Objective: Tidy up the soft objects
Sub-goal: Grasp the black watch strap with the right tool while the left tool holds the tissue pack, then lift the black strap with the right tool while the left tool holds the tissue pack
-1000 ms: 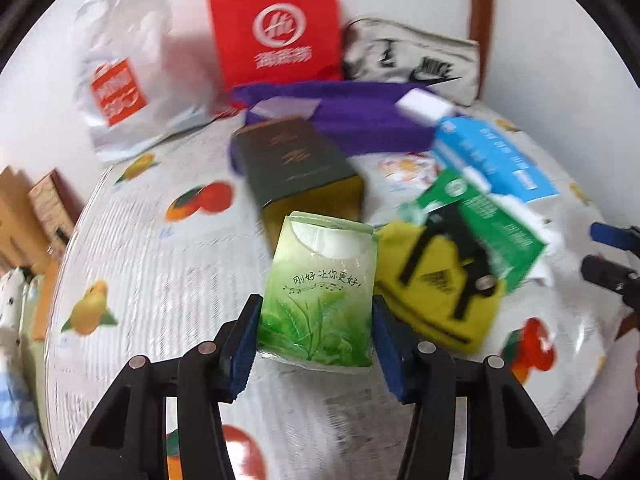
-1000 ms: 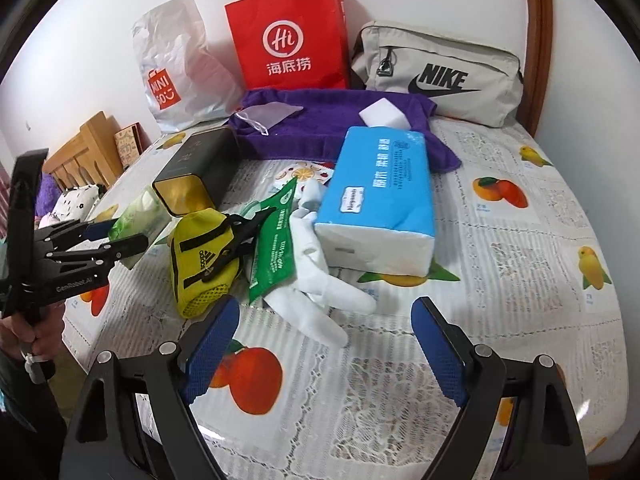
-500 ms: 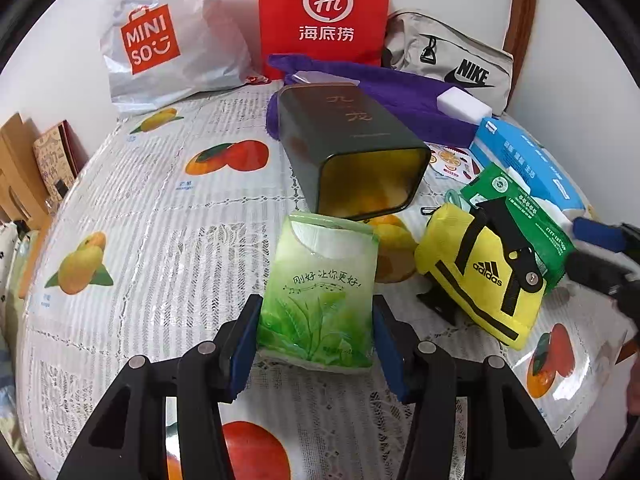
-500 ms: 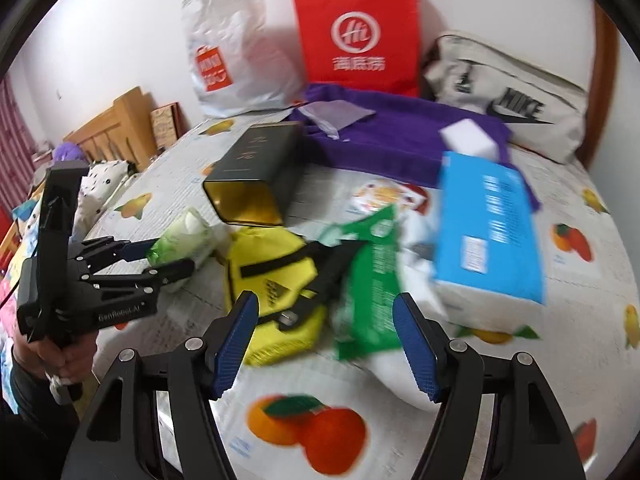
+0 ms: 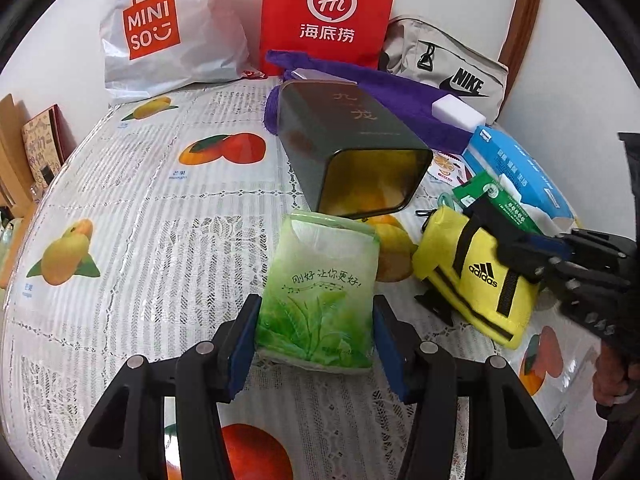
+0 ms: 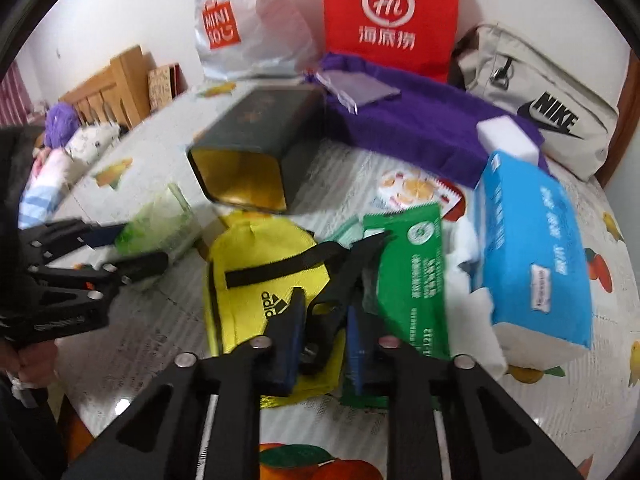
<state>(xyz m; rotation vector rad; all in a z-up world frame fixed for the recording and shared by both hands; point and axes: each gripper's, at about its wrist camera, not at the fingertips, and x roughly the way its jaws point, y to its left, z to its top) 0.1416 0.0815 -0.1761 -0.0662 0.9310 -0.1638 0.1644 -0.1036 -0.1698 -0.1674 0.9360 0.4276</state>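
A green tea-leaf tissue pack point(image 5: 320, 280) stands upright between the blue pads of my left gripper point(image 5: 316, 308), which is shut on it just above the fruit-print tablecloth point(image 5: 140, 220). To its right lies a yellow Adidas bag point(image 5: 468, 276) with black straps. My right gripper point(image 6: 325, 312) is over that bag point(image 6: 256, 264); its jaws are closing, and the black strap fills the narrow gap between the pads. From the left wrist view, the right gripper point(image 5: 532, 250) comes in from the right onto the strap.
A dark tin point(image 5: 352, 136) lies on its side, its gold mouth facing the tissue pack. A green wipes pack point(image 6: 416, 272), a blue tissue pack point(image 6: 536, 248), a purple towel point(image 6: 420, 120) and a white sponge point(image 6: 508, 136) lie to the right. Shopping bags and a grey Nike bag point(image 6: 552, 96) line the wall.
My right gripper has swung left from the white gloves to over the yellow bag, and its wide jaws have narrowed onto the black strap. The left gripper keeps its pack, now nearer the tin.
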